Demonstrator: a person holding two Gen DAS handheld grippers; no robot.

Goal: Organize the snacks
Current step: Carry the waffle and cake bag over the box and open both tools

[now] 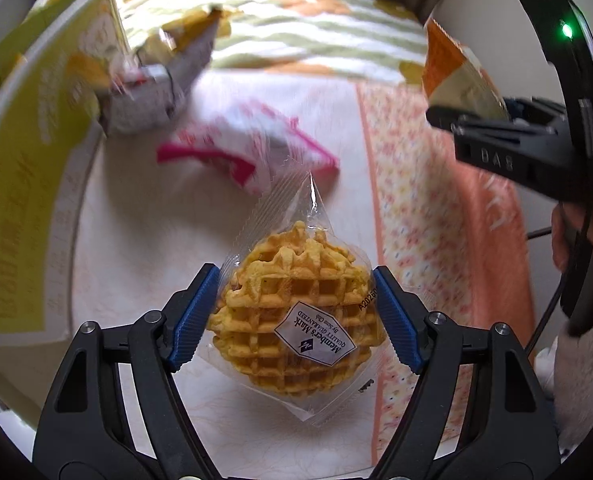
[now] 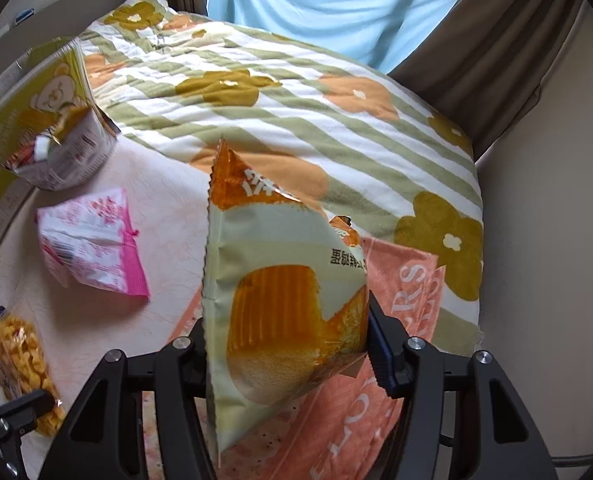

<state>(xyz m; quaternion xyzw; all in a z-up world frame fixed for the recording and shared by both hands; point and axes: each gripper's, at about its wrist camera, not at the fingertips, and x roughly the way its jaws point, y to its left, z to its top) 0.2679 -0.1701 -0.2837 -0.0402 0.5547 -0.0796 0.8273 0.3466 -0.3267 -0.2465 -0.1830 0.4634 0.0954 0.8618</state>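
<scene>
My left gripper (image 1: 296,316) is shut on a clear-wrapped waffle (image 1: 296,320), its blue pads (image 1: 194,316) pressing both sides, held above the bed sheet. In the right wrist view the same waffle (image 2: 24,372) shows edge-on at lower left. My right gripper (image 2: 292,344) is shut on an orange-and-cream cake packet (image 2: 280,304), which stands upright between the jaws and hides the left pad. From the left wrist view that packet (image 1: 456,76) appears at upper right, in the other gripper. A pink-and-white snack packet (image 2: 92,240) lies flat on the sheet.
A yellow-green carton (image 2: 28,112) with a bear picture lies at the left, holding a silvery packet (image 2: 68,156) in its mouth. A flowered striped quilt (image 2: 296,100) covers the far bed. A person's hand (image 1: 568,240) grips the right tool. Curtains hang behind.
</scene>
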